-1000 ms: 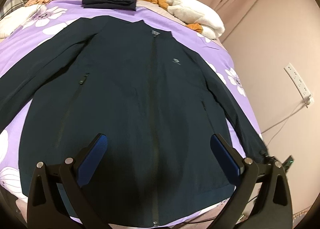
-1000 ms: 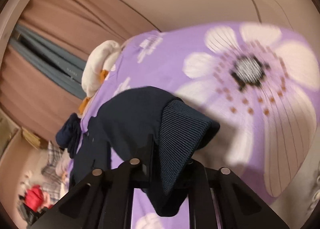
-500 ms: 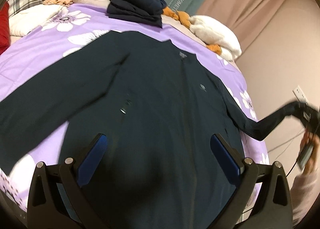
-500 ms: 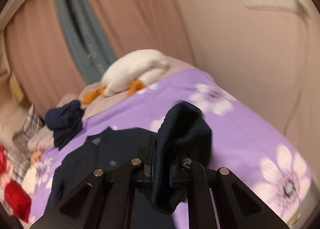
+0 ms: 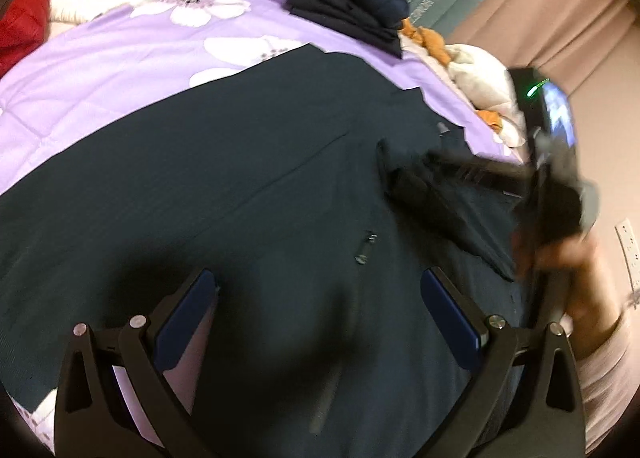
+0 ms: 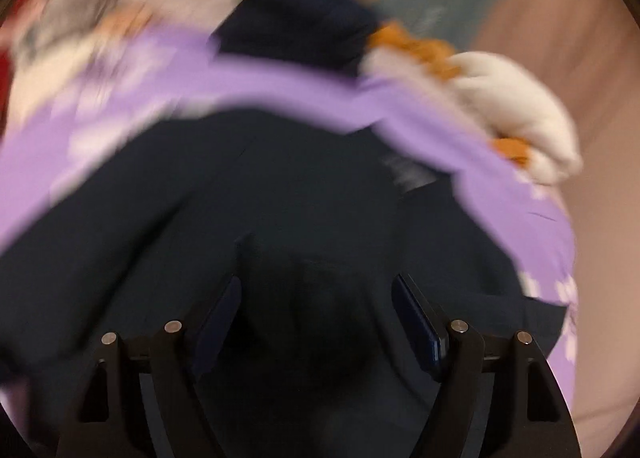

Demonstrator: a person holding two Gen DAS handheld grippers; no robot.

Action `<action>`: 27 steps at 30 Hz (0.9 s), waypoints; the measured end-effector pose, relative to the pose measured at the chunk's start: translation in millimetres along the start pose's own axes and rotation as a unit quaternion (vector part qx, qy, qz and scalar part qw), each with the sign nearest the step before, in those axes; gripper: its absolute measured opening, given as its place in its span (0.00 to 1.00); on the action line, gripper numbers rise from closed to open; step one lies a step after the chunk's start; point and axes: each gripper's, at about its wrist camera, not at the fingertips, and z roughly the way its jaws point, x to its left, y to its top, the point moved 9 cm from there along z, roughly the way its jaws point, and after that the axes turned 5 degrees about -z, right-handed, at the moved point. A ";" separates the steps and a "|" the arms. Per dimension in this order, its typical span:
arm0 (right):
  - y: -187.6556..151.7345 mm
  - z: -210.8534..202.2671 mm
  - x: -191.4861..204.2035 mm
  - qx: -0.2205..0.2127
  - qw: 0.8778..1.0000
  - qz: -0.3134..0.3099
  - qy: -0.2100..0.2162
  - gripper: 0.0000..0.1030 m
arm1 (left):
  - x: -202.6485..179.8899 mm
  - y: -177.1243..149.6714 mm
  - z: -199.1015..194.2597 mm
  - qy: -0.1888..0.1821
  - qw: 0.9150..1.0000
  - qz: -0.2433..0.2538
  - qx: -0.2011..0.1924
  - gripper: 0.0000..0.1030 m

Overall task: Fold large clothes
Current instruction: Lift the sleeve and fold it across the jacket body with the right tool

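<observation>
A dark navy zip jacket (image 5: pixel 248 185) lies front up on the purple flowered bedspread (image 5: pixel 120 69). Its right sleeve (image 5: pixel 452 217) lies folded in across the chest. My left gripper (image 5: pixel 320 282) hangs open over the jacket's lower front, with nothing between its blue pads. In the blurred right wrist view, my right gripper (image 6: pixel 320 314) hovers over the jacket (image 6: pixel 200 197). Its jaws are opening, and the dark sleeve end lies loose between them, clear of the pads. A person's hand (image 5: pixel 576 270) holds that gripper at the right edge of the left wrist view.
A folded navy pile (image 5: pixel 348 13) sits at the head of the bed beside a white and orange plush (image 5: pixel 480 73). Pillows and a red item (image 5: pixel 20 25) lie at the far left. A wall with a socket strip (image 5: pixel 630 242) borders the bed's right side.
My right gripper swung from beyond the bed's right edge to above the jacket's chest, carrying the sleeve cuff, and its jaws have parted off the cuff. My left gripper drifted over the jacket's left half.
</observation>
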 end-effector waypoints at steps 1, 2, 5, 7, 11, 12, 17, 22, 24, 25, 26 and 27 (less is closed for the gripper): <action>-10.3 12.4 16.3 0.011 1.000 -0.011 0.025 0.74 | 1.4 1.3 3.9 0.001 1.000 -0.003 0.004 1.00; -16.5 16.0 25.2 0.012 0.998 -0.009 0.054 0.74 | 1.5 2.4 7.7 0.002 1.000 -0.004 0.008 1.00; -22.6 12.5 27.2 0.007 0.994 0.003 0.107 0.74 | -6.3 6.3 16.2 0.001 1.000 -0.003 0.014 1.00; -24.1 0.3 18.2 -0.007 0.992 0.014 0.128 0.74 | -17.0 9.6 19.6 -0.009 1.000 -0.003 0.016 1.00; -32.1 -33.7 -37.6 -0.069 0.973 0.092 0.201 0.74 | -50.2 21.2 25.1 -0.047 0.999 0.003 0.015 1.00; -37.4 -37.5 -56.9 -0.081 0.970 0.114 0.200 0.74 | -59.9 26.5 27.7 -0.053 0.998 0.010 0.012 1.00; -79.8 -36.1 -182.3 -0.114 0.953 0.251 0.129 0.74 | -110.7 47.6 50.3 -0.092 0.995 0.018 0.016 0.99; -119.5 -22.1 -260.0 -0.129 0.921 0.356 0.087 0.74 | -162.4 60.8 84.9 -0.137 0.990 0.026 0.035 0.95; -132.6 -4.1 -287.1 -0.130 0.909 0.387 0.080 0.74 | -176.0 62.7 106.6 -0.141 0.989 0.032 0.039 0.91; -143.5 0.9 -296.9 -0.128 0.904 0.400 0.083 0.74 | -176.8 62.3 112.5 -0.137 0.989 0.031 0.041 0.91; -145.8 16.5 -305.5 -0.125 0.894 0.420 0.093 0.74 | -174.8 61.4 124.1 -0.124 0.991 0.028 0.041 0.91; -150.3 21.6 -308.8 -0.125 0.889 0.430 0.100 0.74 | -173.2 60.4 129.1 -0.119 0.992 0.028 0.043 0.91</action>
